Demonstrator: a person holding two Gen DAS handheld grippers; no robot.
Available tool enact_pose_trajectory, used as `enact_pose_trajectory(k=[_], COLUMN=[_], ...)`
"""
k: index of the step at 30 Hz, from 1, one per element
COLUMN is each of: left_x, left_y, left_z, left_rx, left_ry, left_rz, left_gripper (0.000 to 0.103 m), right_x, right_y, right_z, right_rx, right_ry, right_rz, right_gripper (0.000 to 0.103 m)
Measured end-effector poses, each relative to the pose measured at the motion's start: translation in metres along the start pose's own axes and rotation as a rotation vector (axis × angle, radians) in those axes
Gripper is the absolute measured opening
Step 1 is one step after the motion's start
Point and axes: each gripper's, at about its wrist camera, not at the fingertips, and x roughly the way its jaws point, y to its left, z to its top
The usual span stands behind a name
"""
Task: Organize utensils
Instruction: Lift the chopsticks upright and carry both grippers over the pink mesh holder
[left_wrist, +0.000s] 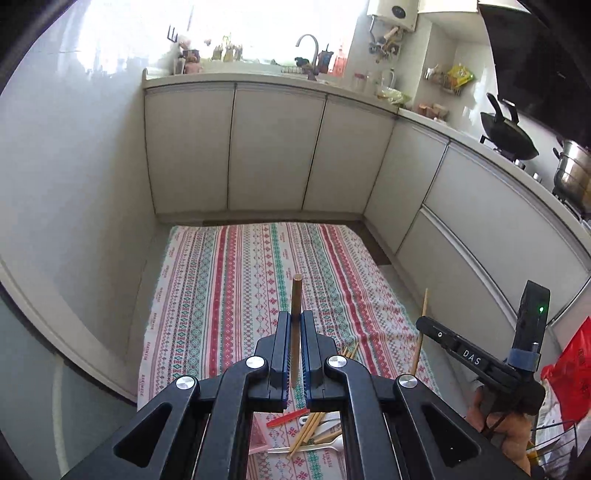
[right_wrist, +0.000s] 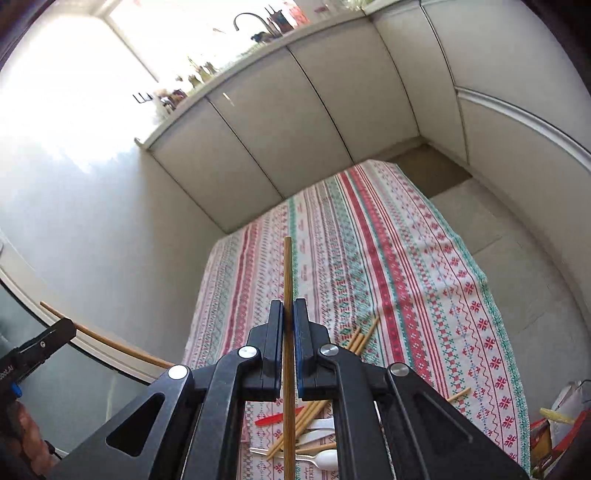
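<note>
A: Any lettering you can read?

B: "DAS", white letters on a small label on the black arm of the right gripper, seen from the left wrist view.

A: Anything else?

B: The striped cloth carries small repeated words printed along its bands, too tiny to make out. The left gripper shows lettering ending in "AI" on its side, cut off by the edge.
</note>
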Motion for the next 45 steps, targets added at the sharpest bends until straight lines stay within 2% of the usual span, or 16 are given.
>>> enact_pose_trajectory(k=[5, 10, 17, 23, 28, 31, 37, 40, 45], left_x=[-0.037, -0.049, -0.034, -0.009, 0.018, 0.032, 0.048, 0.049, 0.047], left_y=[0.011, 0.024, 0.042, 0.051, 0.067, 0.075, 0.086, 0.085, 0.087], left_z=[0.002, -0.008, -0.023, -0.034, -0.045, -0.051, -0.054, -0.056, -0.057], left_rx=[0.018, 0.031, 0.036, 0.045, 0.026, 0.003, -0.031, -0.028, -0.035], left_ry=[-0.066, -0.068, -0.025, 0.046, 0.116, 0.158, 0.194, 0.203, 0.211], left_rz=[0.02, 0.05, 0.093, 0.105, 0.096, 0.065, 0.05, 0.048, 0.046], left_gripper=[0.005, 0.005, 0.005, 0.005, 0.005, 0.005, 0.005, 0.005, 0.005], right_x=[-0.013, -0.021, -0.023, 0.004, 0.044, 0.064, 0.085, 0.08, 0.059], right_y=[0.027, 0.06, 0.111, 0.15, 0.154, 0.153, 0.15, 0.151, 0.157], right_z=[-0.001, -0.006, -0.017, -0.034, -0.047, -0.057, -0.069, -0.063, -0.05], right_rx=[-0.034, -0.097, -0.176, -0.245, -0.254, -0.27, -0.29, -0.282, -0.268], right_ry=[-0.073, -0.13, -0.23, -0.25, -0.209, -0.179, -0.134, -0.158, -0.267], right_rz=[0.056, 0.135, 0.234, 0.255, 0.251, 0.242, 0.24, 0.248, 0.236], right_gripper=[0.005, 0.005, 0.005, 0.005, 0.005, 0.005, 0.005, 0.005, 0.005])
